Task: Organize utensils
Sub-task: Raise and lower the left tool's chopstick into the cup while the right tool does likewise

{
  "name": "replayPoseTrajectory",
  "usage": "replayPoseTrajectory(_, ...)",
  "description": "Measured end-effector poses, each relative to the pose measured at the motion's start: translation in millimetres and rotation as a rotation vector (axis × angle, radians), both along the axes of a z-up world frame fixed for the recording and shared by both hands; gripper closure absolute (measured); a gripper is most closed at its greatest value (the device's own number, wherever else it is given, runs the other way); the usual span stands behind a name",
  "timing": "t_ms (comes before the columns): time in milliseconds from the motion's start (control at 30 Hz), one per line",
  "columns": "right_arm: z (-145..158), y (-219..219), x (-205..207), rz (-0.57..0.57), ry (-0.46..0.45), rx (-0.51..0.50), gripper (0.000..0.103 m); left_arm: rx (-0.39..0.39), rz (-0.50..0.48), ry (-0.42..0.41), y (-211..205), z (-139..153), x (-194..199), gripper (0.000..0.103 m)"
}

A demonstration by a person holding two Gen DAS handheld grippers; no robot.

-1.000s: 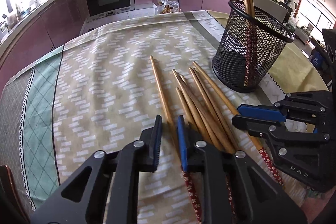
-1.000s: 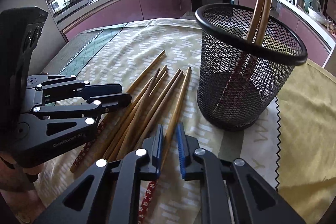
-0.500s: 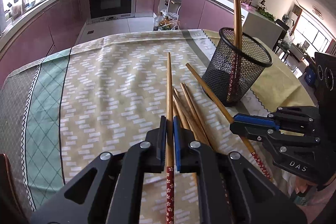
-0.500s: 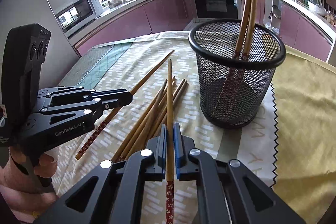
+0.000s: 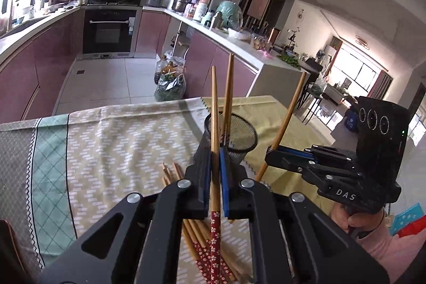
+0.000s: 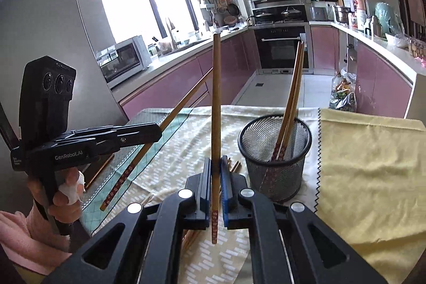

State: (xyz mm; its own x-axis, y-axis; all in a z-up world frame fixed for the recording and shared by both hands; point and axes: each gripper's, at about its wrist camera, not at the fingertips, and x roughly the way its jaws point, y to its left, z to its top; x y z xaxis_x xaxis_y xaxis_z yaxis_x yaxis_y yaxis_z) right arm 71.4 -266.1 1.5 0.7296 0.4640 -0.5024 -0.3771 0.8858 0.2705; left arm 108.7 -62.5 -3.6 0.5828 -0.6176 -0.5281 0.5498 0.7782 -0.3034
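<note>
In the left wrist view my left gripper (image 5: 215,151) is shut on a wooden chopstick (image 5: 213,103) with a red flowered end, held above the table. My right gripper (image 5: 269,159) hovers to its right, gripping a second chopstick (image 5: 290,119). The black mesh cup (image 5: 239,135) stands just behind, one chopstick tip (image 5: 229,87) rising from it. In the right wrist view my right gripper (image 6: 216,164) is shut on its chopstick (image 6: 216,97), left of the mesh cup (image 6: 277,172), which holds two chopsticks (image 6: 293,87). The left gripper (image 6: 158,132) is at the left. Loose chopsticks (image 5: 170,175) lie on the cloth below.
A patterned tablecloth (image 5: 119,145) covers the table, with a yellow cloth (image 6: 367,164) at the right. A person's hands in pink sleeves (image 6: 64,198) hold the grippers. Beyond the table's far edge are floor, bags (image 5: 170,87), purple cabinets and an oven (image 6: 279,49).
Both grippers closed on one chopstick each from the pile and lifted them off the cloth. Both views have risen and tilted up, and the cup now looks smaller and lower.
</note>
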Motion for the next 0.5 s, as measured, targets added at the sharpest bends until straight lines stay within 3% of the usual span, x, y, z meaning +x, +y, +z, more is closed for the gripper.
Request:
replayPoseTrajectory(267, 25.8, -15.9, 7.4, -0.025, -0.085, -0.004, 0.097, -0.057, 0.0, -0.086, -32.2, 21.3, 16.4, 0.096)
replayPoseTrajectory(500, 45.3, -28.1, 20.2, -0.055, -0.129, -0.006, 0.097, -0.146, 0.062, -0.146, -58.4, 32.6, 52.7, 0.096)
